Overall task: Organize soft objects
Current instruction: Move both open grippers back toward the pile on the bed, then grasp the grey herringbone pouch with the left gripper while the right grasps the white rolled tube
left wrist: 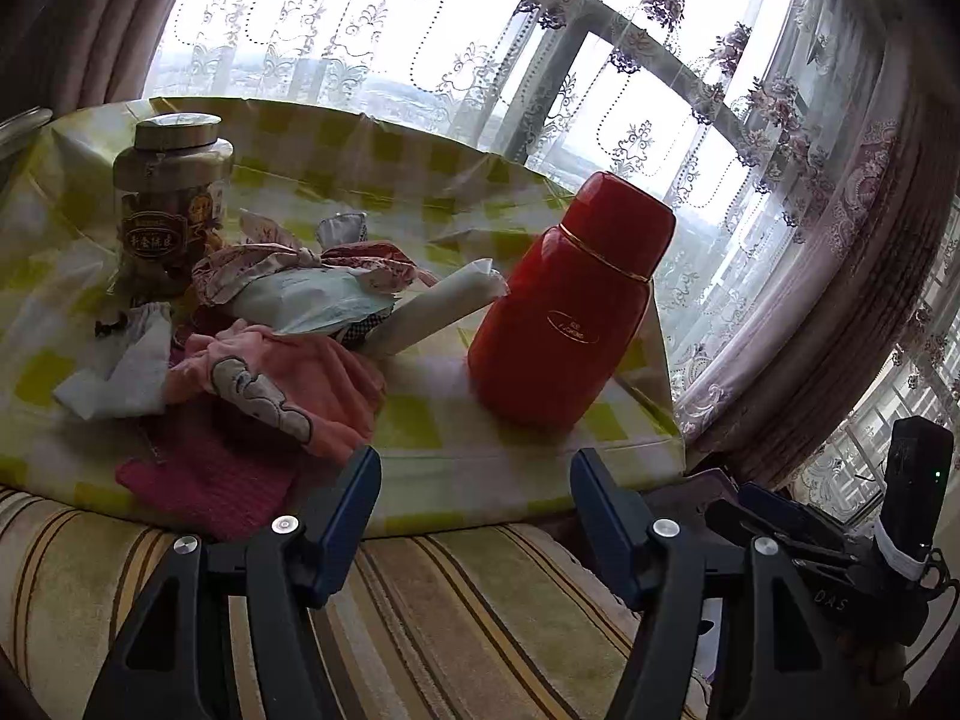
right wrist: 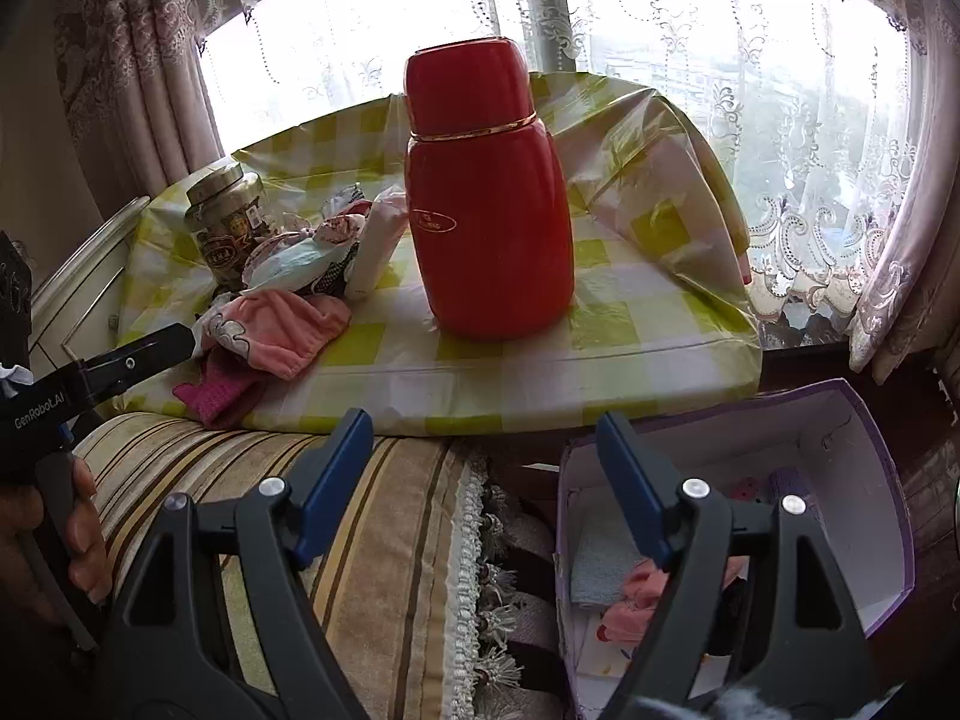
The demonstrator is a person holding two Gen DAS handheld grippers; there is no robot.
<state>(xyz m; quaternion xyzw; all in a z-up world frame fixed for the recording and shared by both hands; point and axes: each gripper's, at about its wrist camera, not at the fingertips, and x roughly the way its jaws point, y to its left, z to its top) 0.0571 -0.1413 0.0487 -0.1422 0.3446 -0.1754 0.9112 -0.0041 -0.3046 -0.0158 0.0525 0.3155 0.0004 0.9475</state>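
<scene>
A pile of soft things lies on the checked table (left wrist: 432, 420): a pink cloth with a cartoon patch (left wrist: 282, 384), a dark pink knit cloth (left wrist: 210, 486), a white cloth (left wrist: 120, 372), a floral cloth (left wrist: 300, 264), a wipes pack (left wrist: 306, 300) and a rolled white tube (left wrist: 444, 306). My left gripper (left wrist: 474, 480) is open and empty, just short of the table's near edge; it also shows in the right wrist view (right wrist: 180, 342) beside the pink cloth (right wrist: 288, 330). My right gripper (right wrist: 480, 444) is open and empty above the cushion and a purple box (right wrist: 870, 480) that holds pink and blue cloths (right wrist: 636, 600).
A red flask (left wrist: 570, 306) stands on the table's right part. A gold-lidded jar (left wrist: 171, 204) stands behind the pile. A striped cushion (left wrist: 450, 612) lies in front of the table. Lace curtains and a window are behind.
</scene>
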